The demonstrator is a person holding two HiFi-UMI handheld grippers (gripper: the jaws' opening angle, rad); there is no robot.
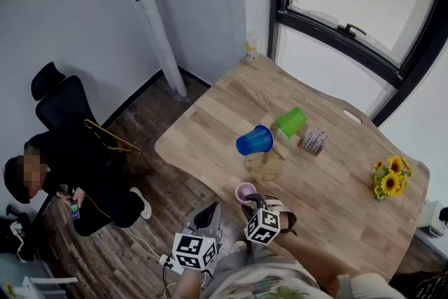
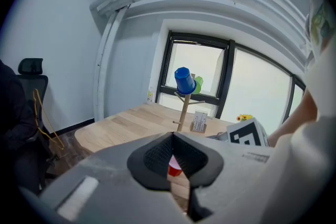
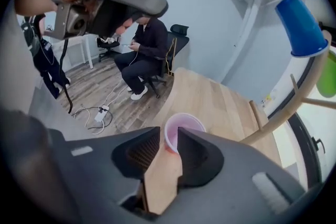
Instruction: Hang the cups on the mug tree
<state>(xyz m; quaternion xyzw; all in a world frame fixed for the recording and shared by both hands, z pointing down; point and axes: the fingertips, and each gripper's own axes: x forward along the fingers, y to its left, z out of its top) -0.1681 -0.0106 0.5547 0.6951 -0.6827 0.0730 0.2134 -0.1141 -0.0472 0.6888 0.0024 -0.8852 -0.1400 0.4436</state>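
Note:
The wooden mug tree (image 1: 270, 150) stands mid-table with a blue cup (image 1: 254, 141) and a green cup (image 1: 290, 122) hung upside down on its pegs. A pink cup (image 1: 245, 190) stands upright near the table's front edge. My right gripper (image 1: 250, 202) points down at it. In the right gripper view the pink cup (image 3: 181, 131) sits at the tips of the right gripper (image 3: 169, 141); its jaws stand apart, one pad at the cup's wall and the other clear of it. My left gripper (image 1: 210, 212) hovers off the table edge, and the left gripper (image 2: 172, 136) has its tips together on nothing.
A small card holder (image 1: 313, 142) stands right of the tree and sunflowers (image 1: 389, 177) at the table's right edge. A little bottle (image 1: 251, 50) is at the far corner. A person (image 1: 77, 182) sits beside an office chair (image 1: 59, 98) on the floor at left, near cables (image 1: 164, 261).

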